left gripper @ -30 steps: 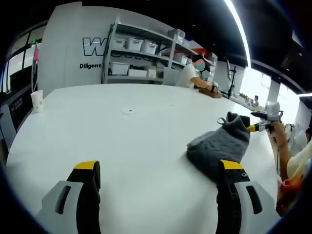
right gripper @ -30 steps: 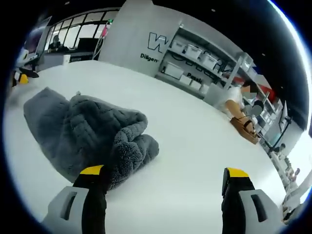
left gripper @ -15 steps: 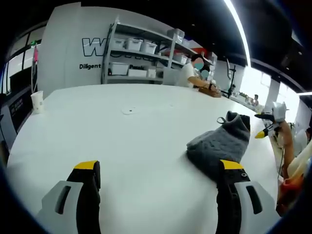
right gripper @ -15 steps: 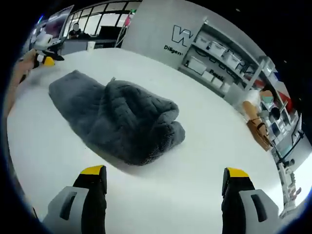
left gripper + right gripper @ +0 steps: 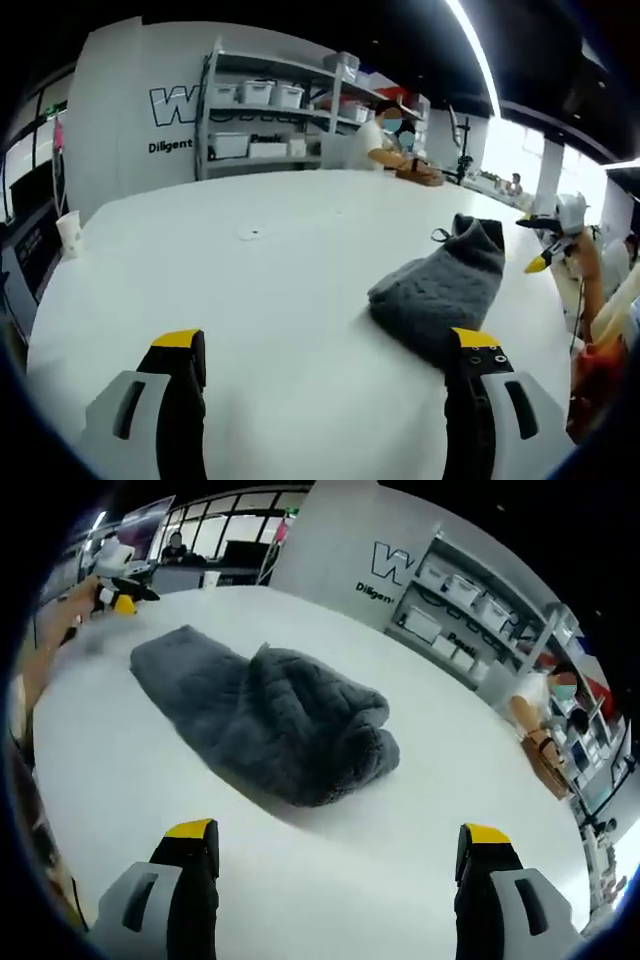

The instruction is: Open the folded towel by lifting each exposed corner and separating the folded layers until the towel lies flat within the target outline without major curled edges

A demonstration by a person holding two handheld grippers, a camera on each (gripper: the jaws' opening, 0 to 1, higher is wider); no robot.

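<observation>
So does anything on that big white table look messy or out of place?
Only the fluffy dark grey towel: it sits bunched in a lumpy, rumpled heap on the white table, one end rolled over itself, not flat. Nothing looks spilled or damaged.

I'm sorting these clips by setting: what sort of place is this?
Probably a workshop or lab: shelving with storage bins, a lettered wall sign, a person working at the big white table.

Bright, even overhead light — edges warped, far shelves perhaps soft.
</observation>
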